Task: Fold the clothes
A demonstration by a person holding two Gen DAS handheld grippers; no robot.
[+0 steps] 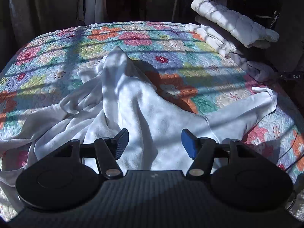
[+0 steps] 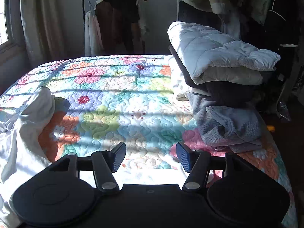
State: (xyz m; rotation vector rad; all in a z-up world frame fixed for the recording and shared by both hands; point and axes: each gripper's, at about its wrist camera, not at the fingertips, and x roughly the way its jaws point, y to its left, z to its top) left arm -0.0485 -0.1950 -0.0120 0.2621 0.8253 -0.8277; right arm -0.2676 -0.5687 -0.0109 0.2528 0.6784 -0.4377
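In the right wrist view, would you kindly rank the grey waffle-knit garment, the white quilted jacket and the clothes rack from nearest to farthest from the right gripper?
From the right gripper:
1. Grey waffle-knit garment, right, on the floral quilt.
2. White quilted jacket, right, topping the stack.
3. Clothes rack, behind the bed.

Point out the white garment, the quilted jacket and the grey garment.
White garment (image 1: 133,98): left wrist view, on its raised, rumpled middle.
Quilted jacket (image 2: 212,55): right wrist view, on its top face, topping the stack.
Grey garment (image 2: 228,125): right wrist view, on its front fold.
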